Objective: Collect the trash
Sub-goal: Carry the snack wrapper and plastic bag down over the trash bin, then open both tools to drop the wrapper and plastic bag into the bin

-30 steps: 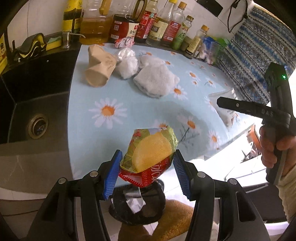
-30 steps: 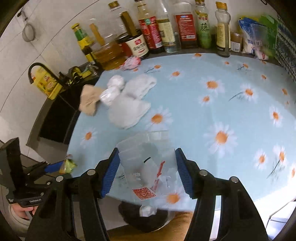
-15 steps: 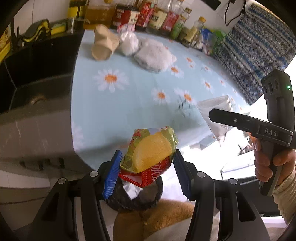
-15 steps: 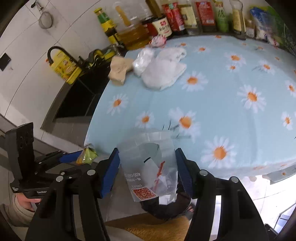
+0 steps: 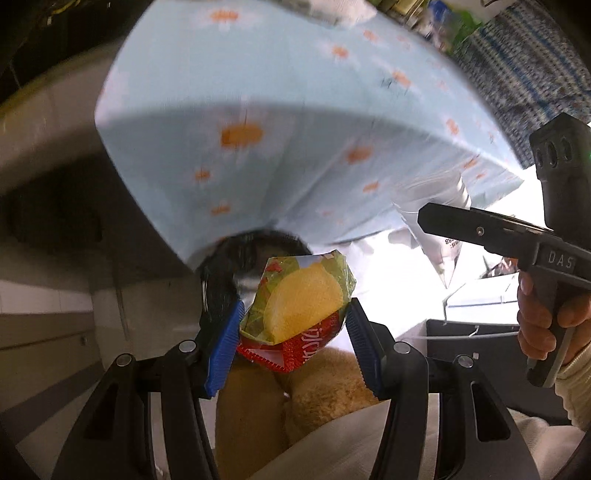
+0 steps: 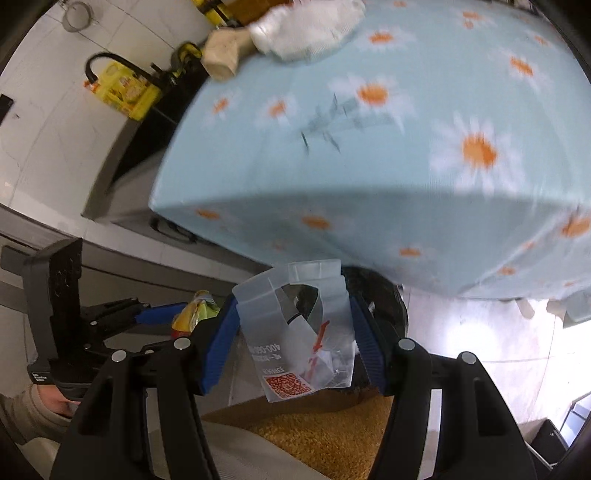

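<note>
In our left gripper the blue pads are clamped on a crumpled snack wrapper, yellow and green with a red lower edge, which stands up between the fingers. Our right gripper is likewise closed on a clear plastic package with a red printed code near its lower corner, held by both blue pads. Just beyond both loads we see the dark mouth of a black-lined trash bin on the floor, partly under the hanging edge of the light blue daisy tablecloth. Below the grippers lie fuzzy mustard slippers and pale trouser legs. From the left wrist view the right gripper shows at the right edge, gripped by a hand. Farther off on the cloth rest a white towel and a crumpled brown paper cup, touching each other near the sink side.
</note>
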A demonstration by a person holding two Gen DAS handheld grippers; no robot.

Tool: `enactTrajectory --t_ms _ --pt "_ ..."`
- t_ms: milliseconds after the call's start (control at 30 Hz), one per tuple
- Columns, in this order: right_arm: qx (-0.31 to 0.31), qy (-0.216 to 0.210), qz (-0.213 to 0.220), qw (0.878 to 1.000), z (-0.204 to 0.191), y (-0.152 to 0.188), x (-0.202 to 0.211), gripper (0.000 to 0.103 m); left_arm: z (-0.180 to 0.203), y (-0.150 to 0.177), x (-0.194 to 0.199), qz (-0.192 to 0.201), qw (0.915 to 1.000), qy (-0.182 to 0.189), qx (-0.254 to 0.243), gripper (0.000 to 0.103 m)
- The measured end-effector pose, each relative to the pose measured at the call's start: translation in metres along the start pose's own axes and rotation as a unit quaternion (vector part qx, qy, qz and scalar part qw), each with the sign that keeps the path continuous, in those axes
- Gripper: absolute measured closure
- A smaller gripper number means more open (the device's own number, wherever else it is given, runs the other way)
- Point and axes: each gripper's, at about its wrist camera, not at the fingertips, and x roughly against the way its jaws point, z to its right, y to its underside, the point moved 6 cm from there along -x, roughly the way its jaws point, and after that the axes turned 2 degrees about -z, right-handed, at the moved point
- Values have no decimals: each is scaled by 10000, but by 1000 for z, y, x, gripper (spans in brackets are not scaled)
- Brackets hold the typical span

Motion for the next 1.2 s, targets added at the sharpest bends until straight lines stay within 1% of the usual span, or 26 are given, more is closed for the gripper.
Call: enactTrajectory --t_ms 133,200,367,567,800,933,1067,1100,1133,1167,1200 --pt "-132 135 -274 9994 16 18 -24 42 -9 11 -22 -244 9996 -50 158 49" --pt "-299 103 -419 9986 24 27 -36 42 -14 16 -35 -373 9990 -64 250 49" --pt "-675 -21 -709 9952 37 43 -59 42 -26 22 -55 -512 9974 -67 511 49" --pt "-943 13 -871 9917 53 53 -81 42 -33 25 -75 -598 9953 -44 759 49" --pt "-983 76 -1095 9891 63 65 -113 42 -36 35 -104 -837 9927 -119 861 49" --pt "-1062 73 -1082 9884 68 65 -120 42 -37 33 -112 -870 9921 -183 880 49" --pt "-1086 68 -1028 9887 71 58 -120 41 -38 23 -113 -820 9919 -165 953 48" --pt "-1099 43 -1015 9887 71 56 -119 41 -38 21 -112 -799 9917 -157 992 47" --pt "-1093 44 -998 9890 71 54 -120 39 -38 18 -112 -765 9916 -115 1035 46" --pt "-1086 54 -971 9893 71 53 -118 32 -38 16 -111 -762 9913 -95 1070 42" --pt "-1090 62 -938 9896 73 52 -117 29 -38 14 -112 -754 9912 -137 1083 33"
